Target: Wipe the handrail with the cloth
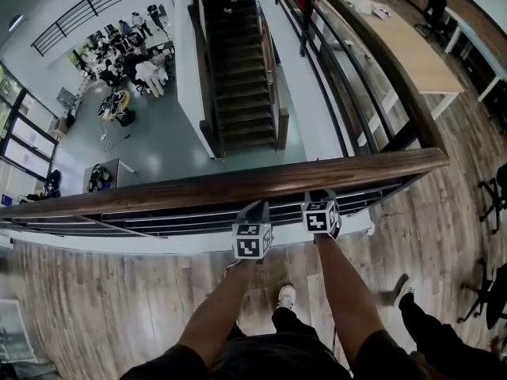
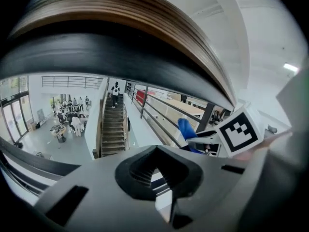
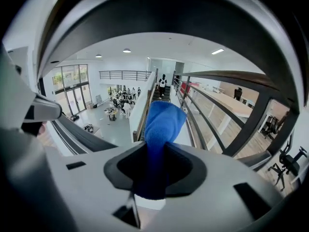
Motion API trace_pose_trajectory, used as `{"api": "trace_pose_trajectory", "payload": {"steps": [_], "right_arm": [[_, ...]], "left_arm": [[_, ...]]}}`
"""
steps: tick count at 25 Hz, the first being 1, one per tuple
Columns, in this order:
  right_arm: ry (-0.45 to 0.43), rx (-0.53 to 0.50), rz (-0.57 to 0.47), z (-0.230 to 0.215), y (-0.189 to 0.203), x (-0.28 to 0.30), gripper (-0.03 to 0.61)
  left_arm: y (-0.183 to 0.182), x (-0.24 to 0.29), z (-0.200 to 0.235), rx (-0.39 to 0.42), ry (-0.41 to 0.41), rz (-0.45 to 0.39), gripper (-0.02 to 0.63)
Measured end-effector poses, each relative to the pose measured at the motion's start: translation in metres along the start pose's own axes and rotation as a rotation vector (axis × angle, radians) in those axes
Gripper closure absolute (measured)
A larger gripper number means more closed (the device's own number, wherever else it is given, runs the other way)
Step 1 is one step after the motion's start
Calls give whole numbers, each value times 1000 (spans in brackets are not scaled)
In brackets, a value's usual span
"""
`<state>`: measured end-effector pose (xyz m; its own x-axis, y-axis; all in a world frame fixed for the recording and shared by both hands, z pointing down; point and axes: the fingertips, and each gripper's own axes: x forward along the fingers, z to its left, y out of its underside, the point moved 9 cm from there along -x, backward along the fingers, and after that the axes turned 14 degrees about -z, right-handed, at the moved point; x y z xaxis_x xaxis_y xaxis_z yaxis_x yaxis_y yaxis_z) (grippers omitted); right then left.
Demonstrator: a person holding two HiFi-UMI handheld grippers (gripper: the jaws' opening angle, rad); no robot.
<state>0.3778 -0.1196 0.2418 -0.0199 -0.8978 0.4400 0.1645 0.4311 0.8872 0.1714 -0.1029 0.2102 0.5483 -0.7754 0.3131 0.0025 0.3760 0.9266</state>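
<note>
**Blue cloth gripped at atrium handrail**

A person stands at a wooden handrail (image 1: 238,182) above an open atrium, both forearms stretched toward it over a plank floor (image 1: 119,291). At left, far below, a group of people (image 1: 127,54) gathers on the ground level. A staircase (image 1: 242,70) descends at centre.

The left gripper (image 1: 253,210) is held close against the near side of the rail. Its own view shows the claw (image 2: 154,175) drawn together with nothing between the jaws, and the brown rail (image 2: 120,13) and a dark metal bar (image 2: 96,52) curving overhead.

Just beside it to the right, the right gripper (image 1: 321,196) points at the same stretch of rail. Its claw (image 3: 154,178) is clamped on a blue cloth (image 3: 161,124), which sticks out of the jaws in a rounded fold toward the railing. The left gripper view catches that cloth (image 2: 185,128) protruding from the neighbouring gripper (image 2: 193,137), below the rail. Whether the cloth touches the wood cannot be told. Further right, a long pale table (image 1: 412,54) runs along the upper landing.
</note>
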Motion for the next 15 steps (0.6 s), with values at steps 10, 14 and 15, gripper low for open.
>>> {"api": "trace_pose_trajectory", "payload": {"steps": [10,14,15], "right_arm": [[137,40,1,-141,37,-20,468],[186,44,6,-188,52,-27,468],[195,45,11,-199,55,-27,468]], "left_arm": [[11,66,-102,40,130,41,611],[18,80,-129,54,166,51,611],[19,84,-135,57,173,53,611]]}}
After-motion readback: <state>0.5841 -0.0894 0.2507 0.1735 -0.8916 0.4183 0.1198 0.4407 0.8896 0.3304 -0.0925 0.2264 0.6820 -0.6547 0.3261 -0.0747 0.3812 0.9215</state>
